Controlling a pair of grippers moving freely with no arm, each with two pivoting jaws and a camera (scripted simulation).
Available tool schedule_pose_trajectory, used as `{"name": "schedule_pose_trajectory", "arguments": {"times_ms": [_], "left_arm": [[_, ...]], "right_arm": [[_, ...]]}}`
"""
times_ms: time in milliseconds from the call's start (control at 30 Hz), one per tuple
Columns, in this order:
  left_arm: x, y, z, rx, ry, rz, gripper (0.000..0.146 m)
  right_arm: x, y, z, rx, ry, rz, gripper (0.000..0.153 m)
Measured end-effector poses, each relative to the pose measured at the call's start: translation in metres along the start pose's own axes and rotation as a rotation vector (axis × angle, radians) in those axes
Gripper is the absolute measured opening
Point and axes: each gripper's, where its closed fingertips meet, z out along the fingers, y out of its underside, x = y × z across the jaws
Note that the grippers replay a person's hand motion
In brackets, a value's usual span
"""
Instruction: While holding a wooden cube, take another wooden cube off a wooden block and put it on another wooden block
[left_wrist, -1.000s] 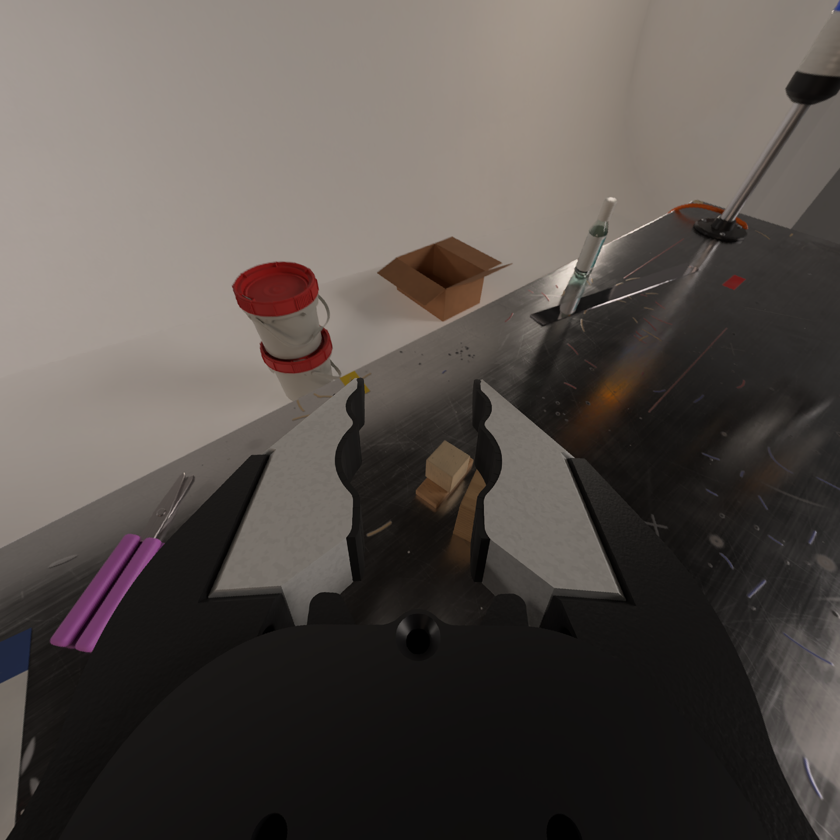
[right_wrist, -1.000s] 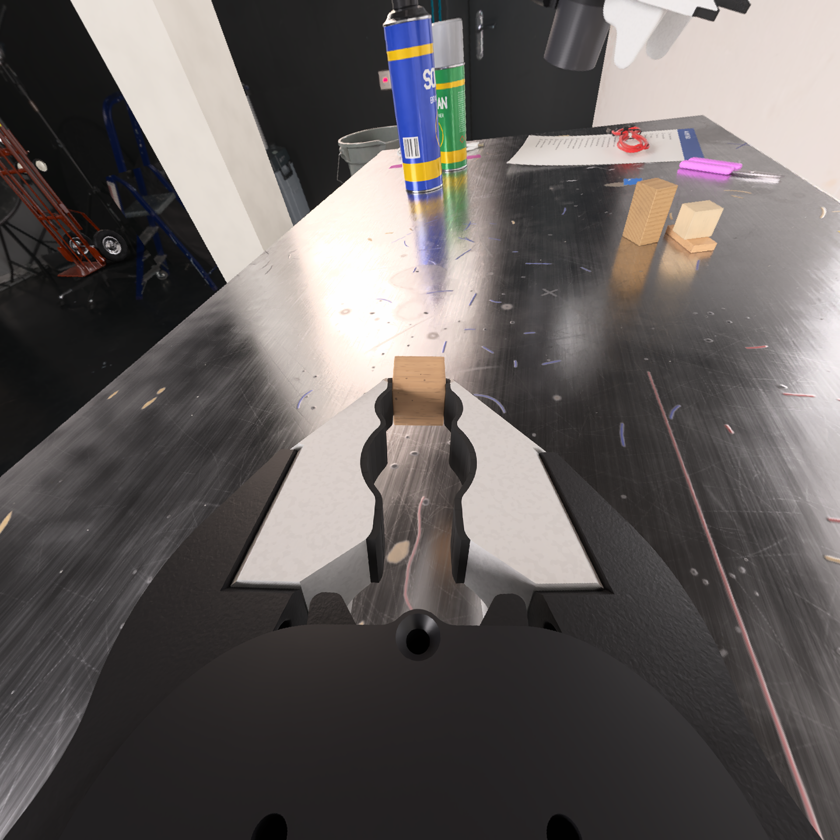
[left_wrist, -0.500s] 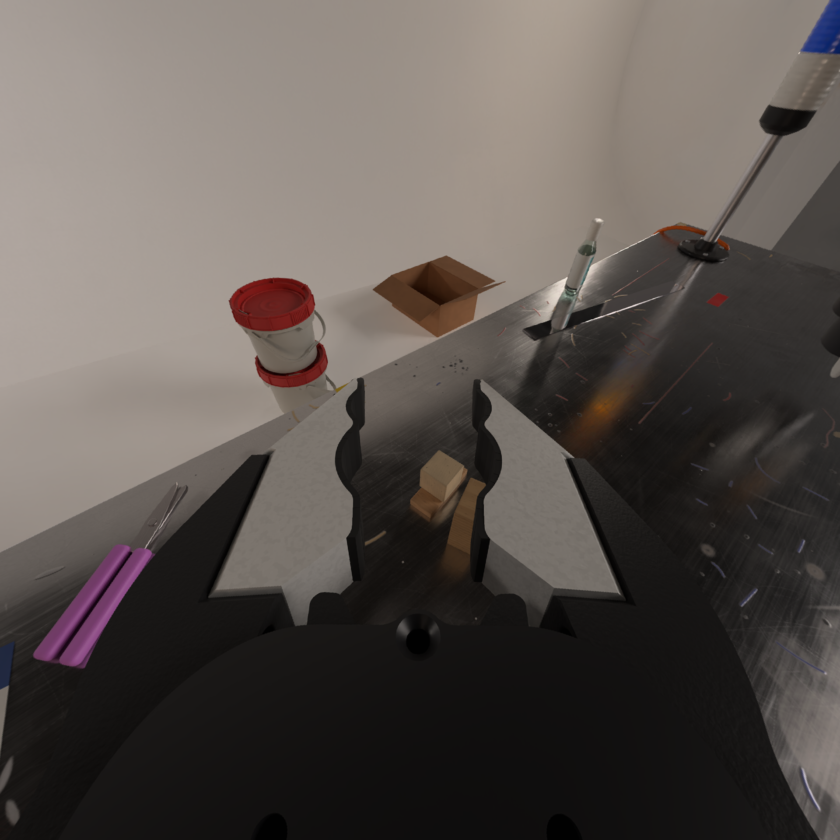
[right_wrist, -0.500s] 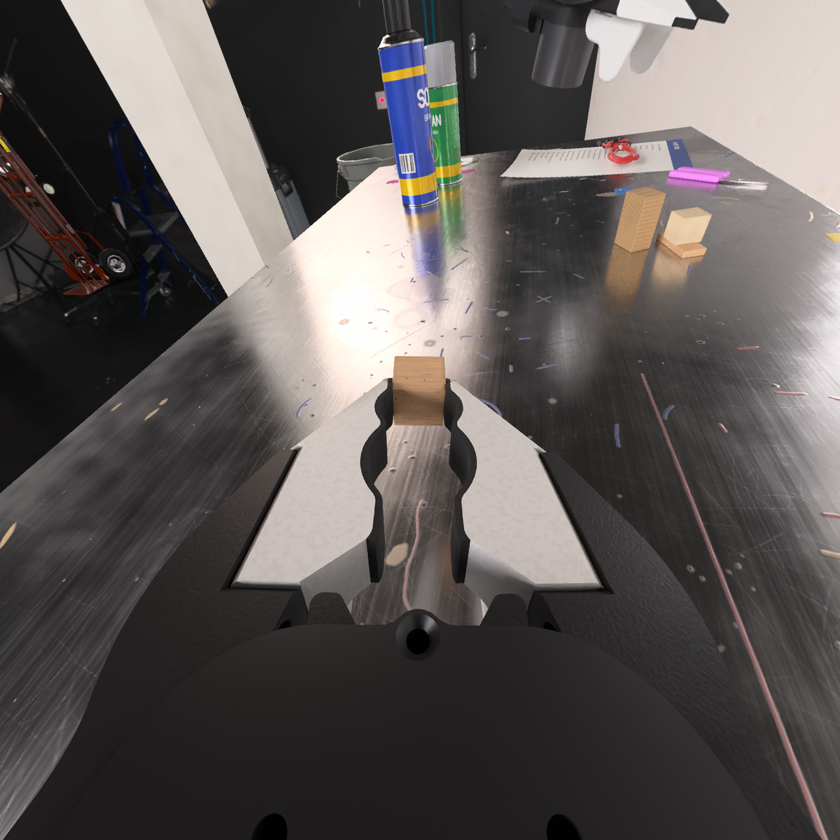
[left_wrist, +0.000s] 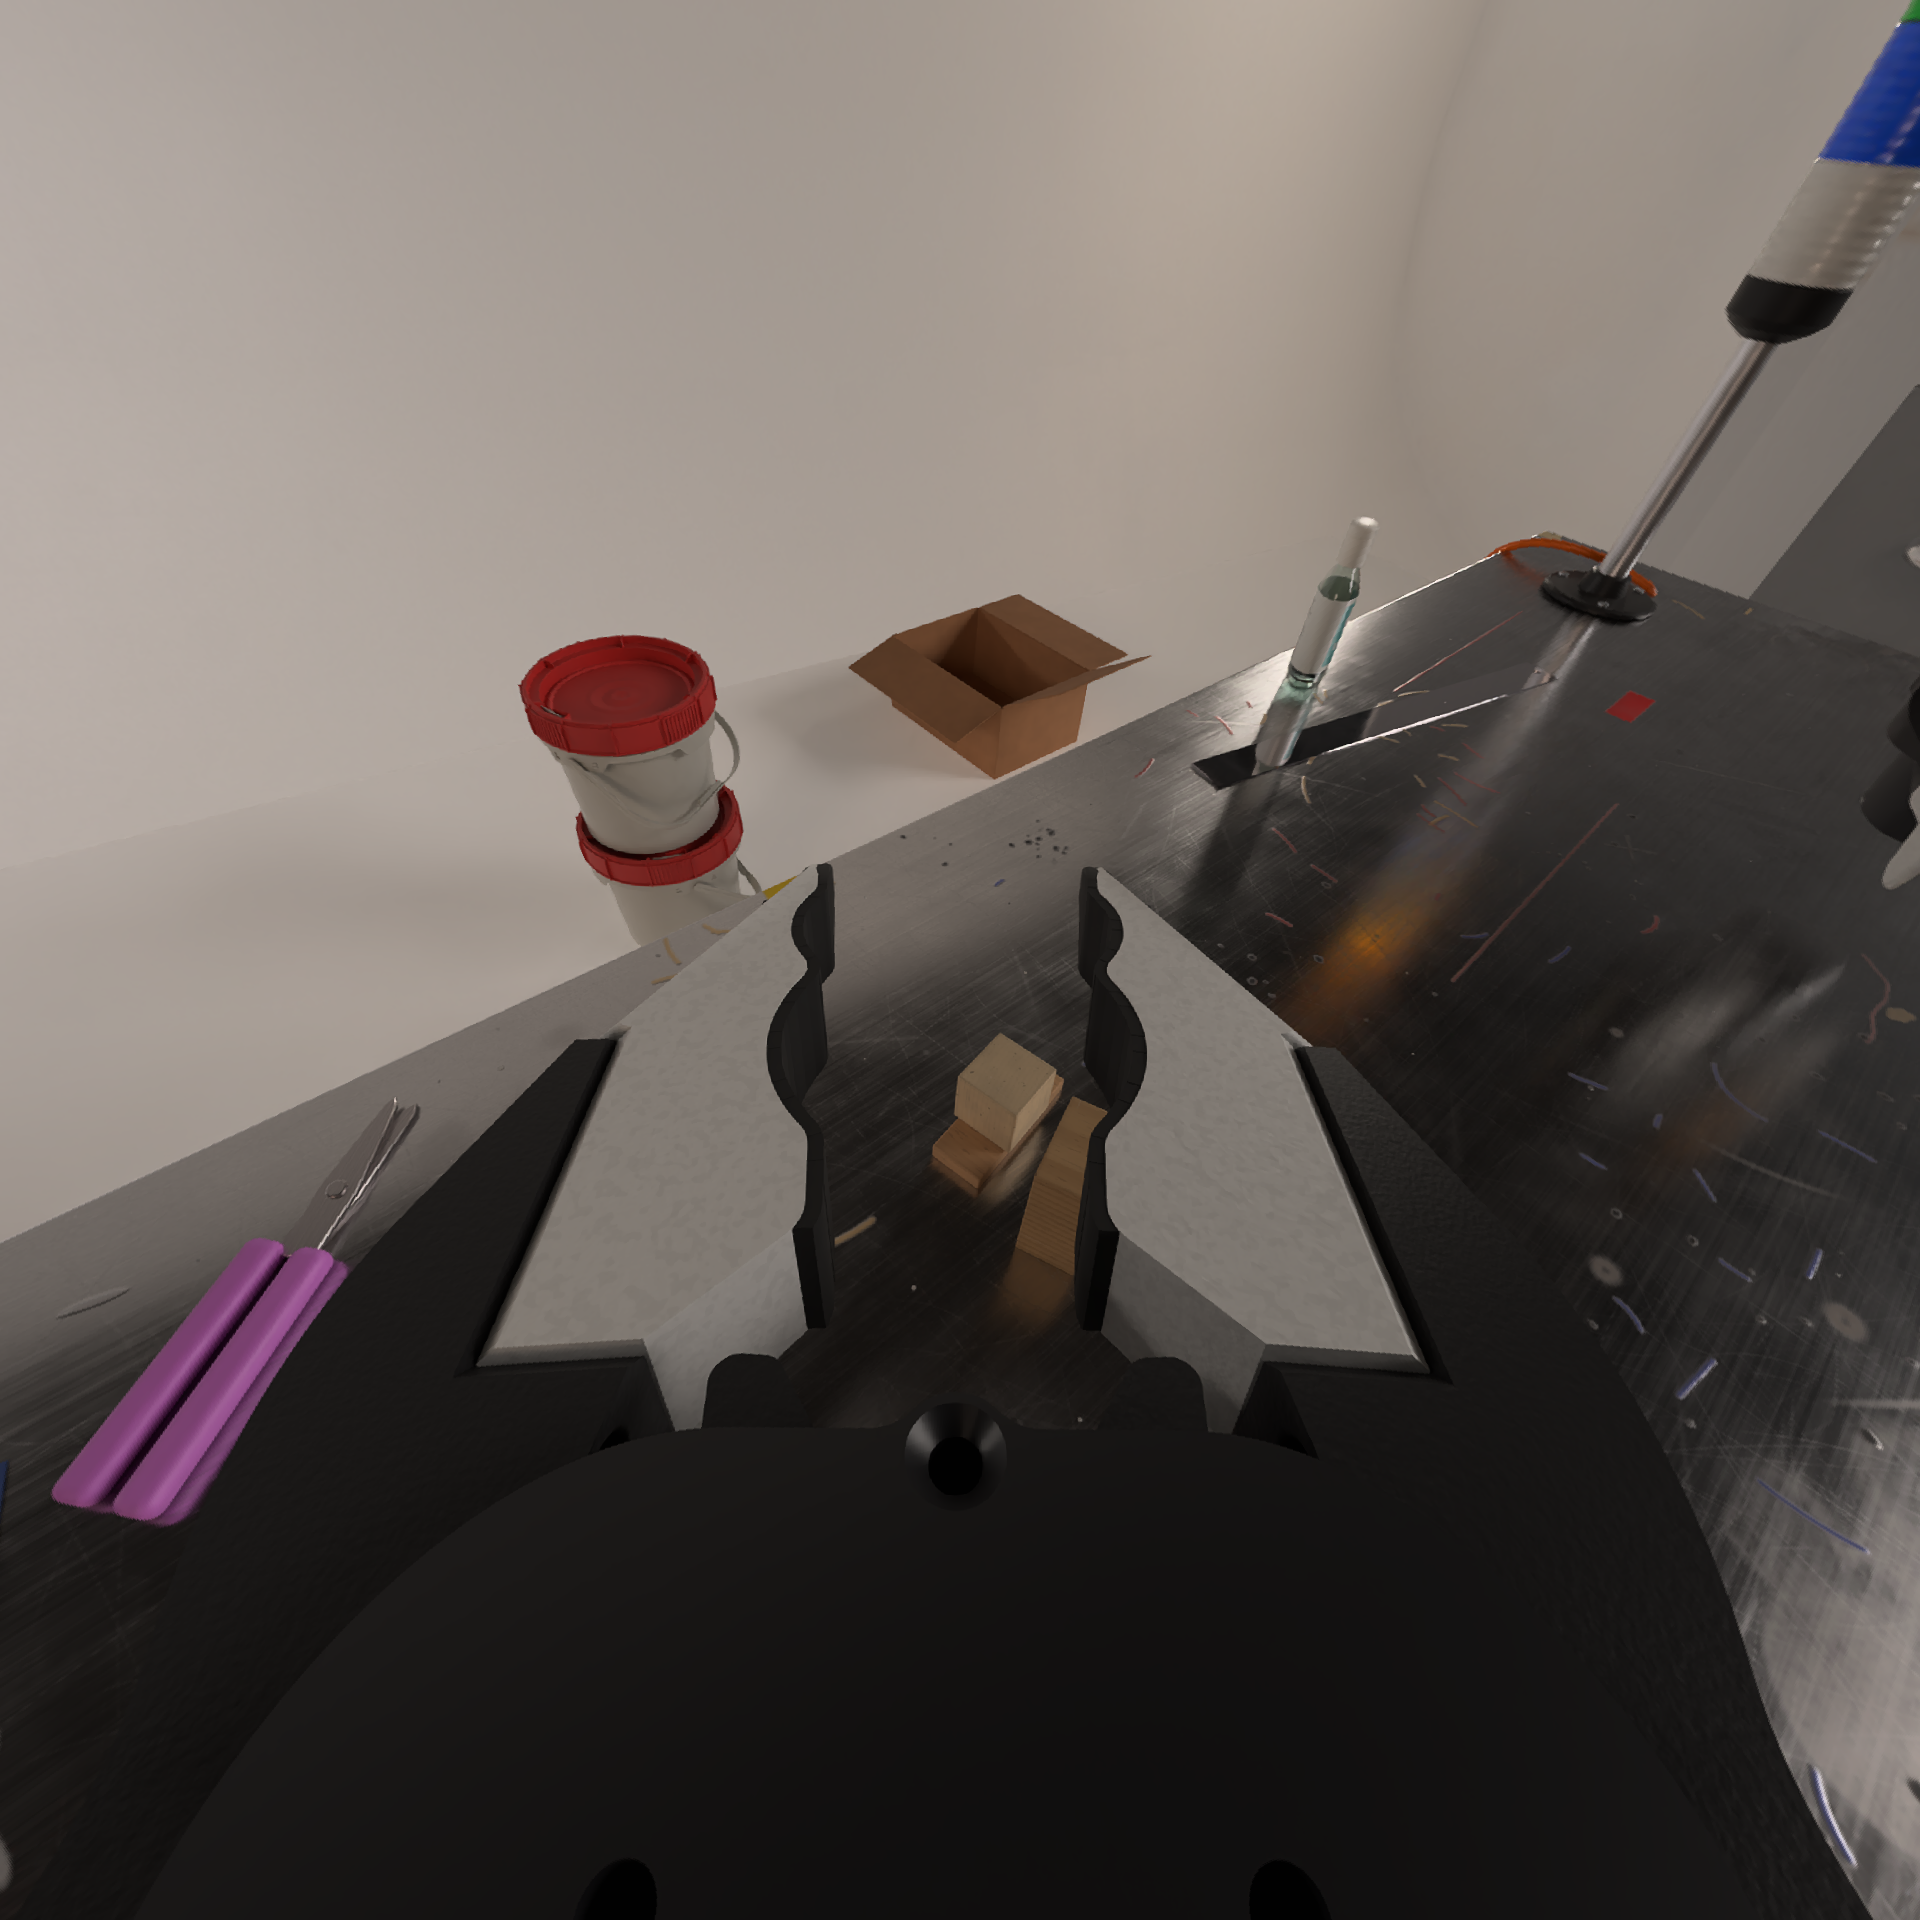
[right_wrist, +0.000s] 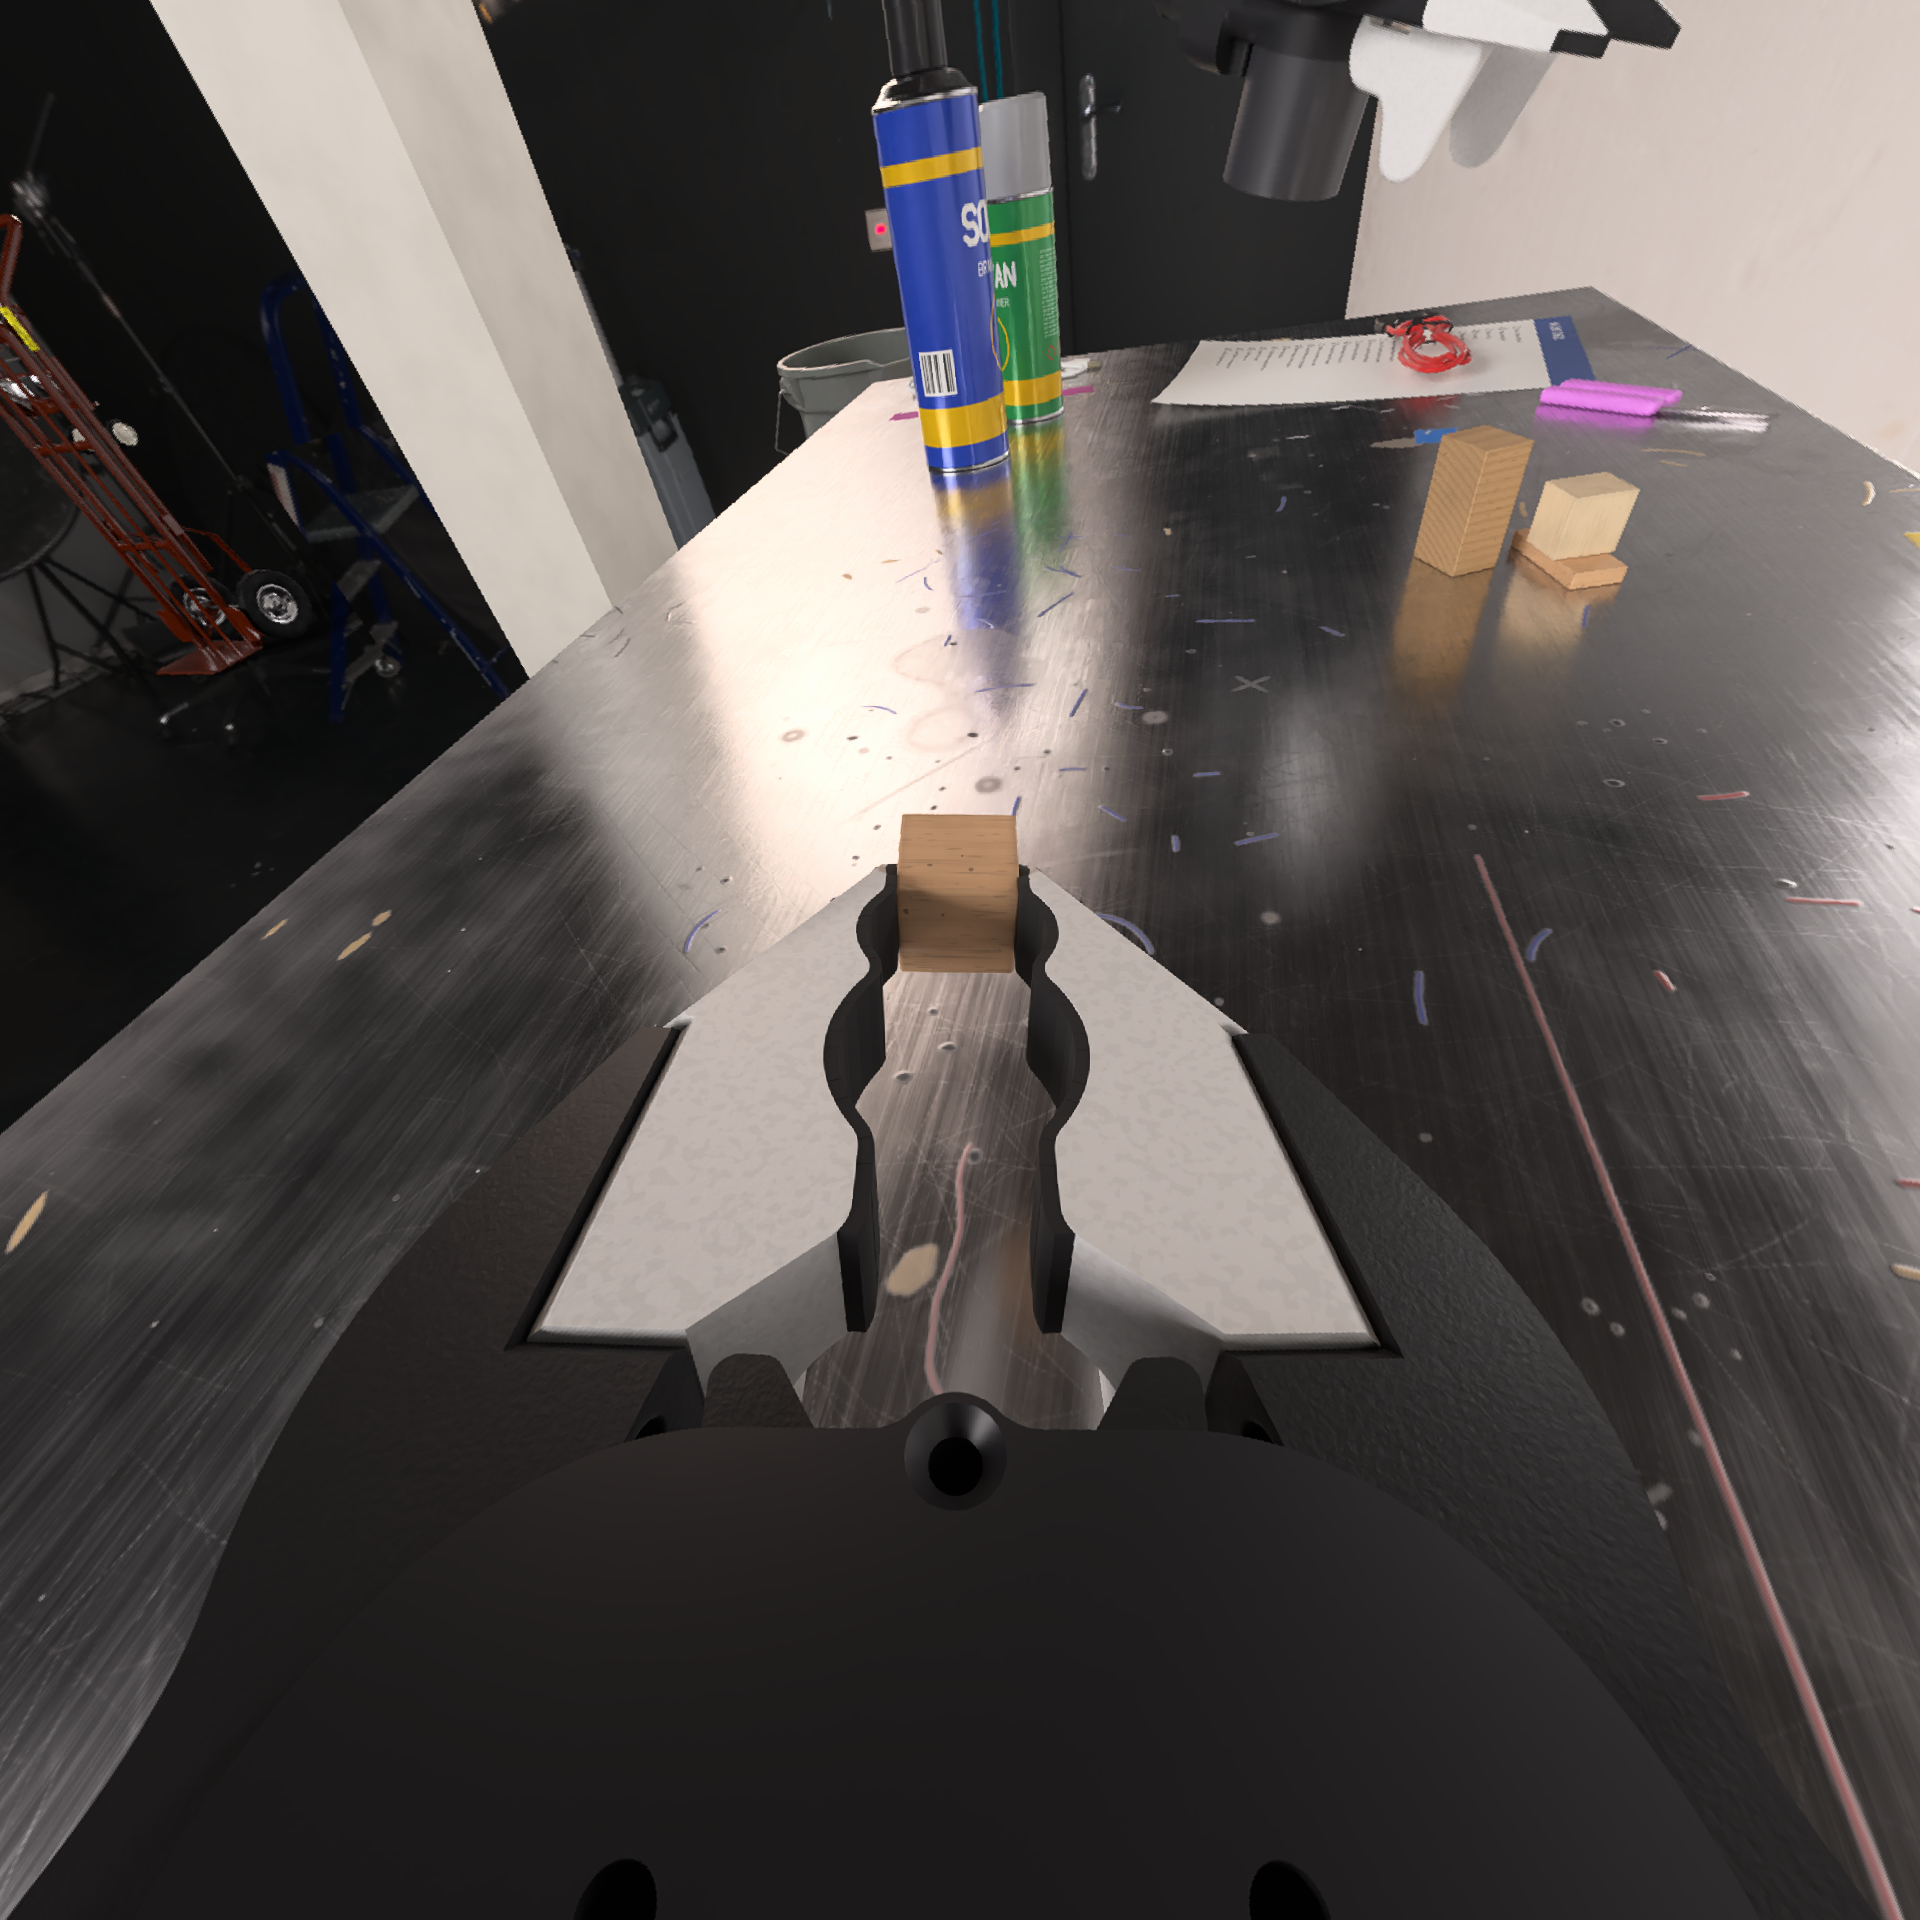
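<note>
My left gripper (left_wrist: 956, 904) is open and empty, high above the table, looking down on a pale wooden cube (left_wrist: 1003, 1078) that sits on a flat wooden block (left_wrist: 966, 1155). A tall wooden block (left_wrist: 1058, 1184) stands upright just right of them, partly hidden by my right finger. My right gripper (right_wrist: 956, 883) is shut on a darker wooden cube (right_wrist: 956, 891) and holds it above the table. In the right wrist view the pale cube (right_wrist: 1584, 516) on the flat block (right_wrist: 1574, 566) and the tall block (right_wrist: 1472, 501) stand far off at the upper right, with the left gripper (right_wrist: 1444, 104) hanging above them.
Purple-handled scissors (left_wrist: 197, 1371) lie left of the blocks. A small bottle (left_wrist: 1314, 644) and a metal post (left_wrist: 1683, 457) stand at the far table end. Two spray cans (right_wrist: 951, 281) and a paper sheet (right_wrist: 1361, 364) are beyond the blocks. Red-lidded buckets (left_wrist: 634, 769) and a cardboard box (left_wrist: 997, 681) sit off the table.
The left gripper has drifted and risen slightly, so the blocks sit lower and smaller between its fingers. The right gripper keeps its cube and has pulled back a little from the blocks.
</note>
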Motion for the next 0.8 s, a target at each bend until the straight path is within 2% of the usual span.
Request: {"name": "schedule_pose_trajectory", "arguments": {"times_ms": [167, 267, 367, 500, 567, 633, 733, 800], "left_arm": [[0.003, 0.001, 0.003, -0.037, -0.004, 0.009, 0.051], [0.003, 0.007, 0.008, -0.14, -0.031, 0.062, 0.053], [0.013, 0.021, 0.013, -0.315, 0.034, 0.093, 0.054], [0.03, 0.049, 0.03, -0.579, 0.147, 0.179, 0.043], [0.04, 0.066, 0.043, -0.712, 0.212, 0.231, 0.049], [0.042, 0.08, 0.059, -0.837, 0.224, 0.317, 0.062], [0.034, 0.099, 0.078, -0.962, 0.225, 0.56, 0.062], [0.027, 0.122, 0.076, -1.105, 0.264, 0.664, 0.06]], "right_arm": [[0.0, 0.001, 0.001, -0.009, 0.001, 0.003, 0.021], [0.001, 0.0, 0.0, -0.001, 0.004, 0.006, 0.021], [0.002, 0.0, 0.0, 0.003, -0.002, 0.018, 0.021], [0.001, 0.0, 0.0, 0.001, -0.001, 0.014, 0.021], [0.001, 0.0, 0.001, -0.003, -0.004, 0.013, 0.021], [0.001, 0.0, 0.001, -0.005, -0.009, 0.02, 0.021], [0.001, -0.001, 0.0, 0.004, -0.014, 0.028, 0.021], [0.0, -0.001, 0.0, 0.006, -0.007, 0.015, 0.021]]}}
